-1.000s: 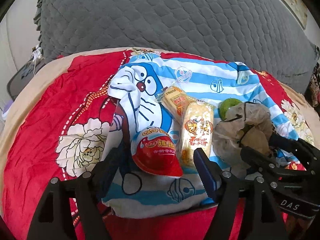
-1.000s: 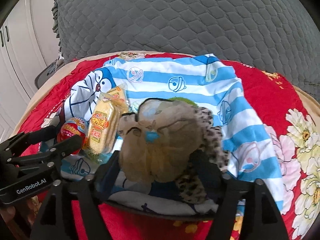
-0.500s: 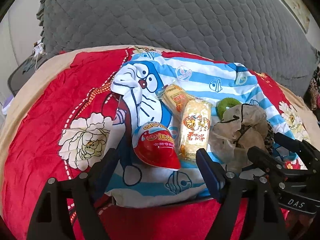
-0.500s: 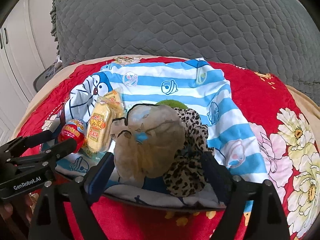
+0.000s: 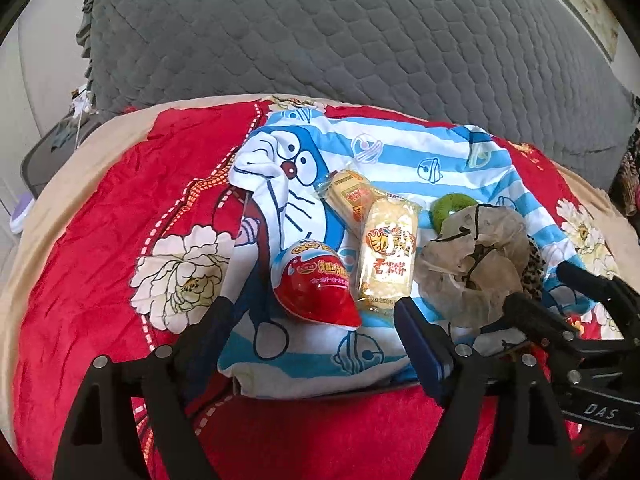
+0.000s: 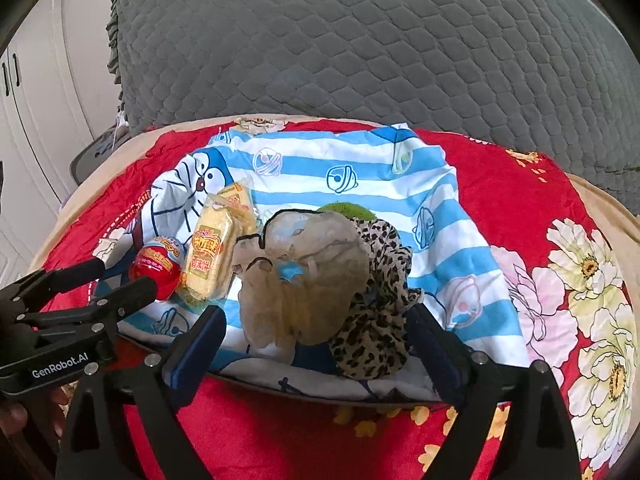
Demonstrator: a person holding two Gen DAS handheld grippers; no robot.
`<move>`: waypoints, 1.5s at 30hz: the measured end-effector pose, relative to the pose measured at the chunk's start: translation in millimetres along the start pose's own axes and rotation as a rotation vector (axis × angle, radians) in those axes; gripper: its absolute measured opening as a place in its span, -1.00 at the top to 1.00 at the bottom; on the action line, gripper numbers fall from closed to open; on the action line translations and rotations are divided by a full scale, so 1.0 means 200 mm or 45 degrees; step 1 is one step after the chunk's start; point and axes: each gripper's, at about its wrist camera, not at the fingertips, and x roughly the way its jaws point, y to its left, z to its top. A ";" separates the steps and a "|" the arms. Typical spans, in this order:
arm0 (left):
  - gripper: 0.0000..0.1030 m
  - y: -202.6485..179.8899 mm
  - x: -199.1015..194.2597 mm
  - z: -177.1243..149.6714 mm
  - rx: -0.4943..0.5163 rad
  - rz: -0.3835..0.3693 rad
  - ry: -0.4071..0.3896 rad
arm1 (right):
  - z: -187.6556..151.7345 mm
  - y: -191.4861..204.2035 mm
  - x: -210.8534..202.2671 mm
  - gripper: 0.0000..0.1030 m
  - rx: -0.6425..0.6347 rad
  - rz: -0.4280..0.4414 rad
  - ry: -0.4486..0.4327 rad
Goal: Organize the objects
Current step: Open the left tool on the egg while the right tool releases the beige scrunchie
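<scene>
A blue-striped cartoon cloth lies on a red floral blanket. On it sit a red egg-shaped snack, two yellow cracker packs, a green ball, a beige scrunchie and a leopard scrunchie. My left gripper is open, just in front of the red snack. My right gripper is open, its fingers either side of the scrunchies.
A grey quilted cushion rises behind the blanket. The red floral blanket spreads to both sides. White cupboard doors stand at far left. A dark tray-like object lies off the blanket's left edge.
Both grippers have drawn back toward me; the objects look slightly farther off. The right gripper's fingers now stand wider apart. The scrunchies have settled lower, showing the leopard one.
</scene>
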 end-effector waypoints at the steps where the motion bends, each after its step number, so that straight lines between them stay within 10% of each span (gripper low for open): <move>1: -0.63 0.00 -0.01 0.00 -0.002 -0.001 -0.006 | 0.00 0.00 -0.01 -0.84 0.003 0.002 -0.002; 45: -0.99 -0.03 -0.36 0.00 0.011 0.001 -0.091 | 0.05 0.01 -0.37 -0.99 0.013 0.030 -0.124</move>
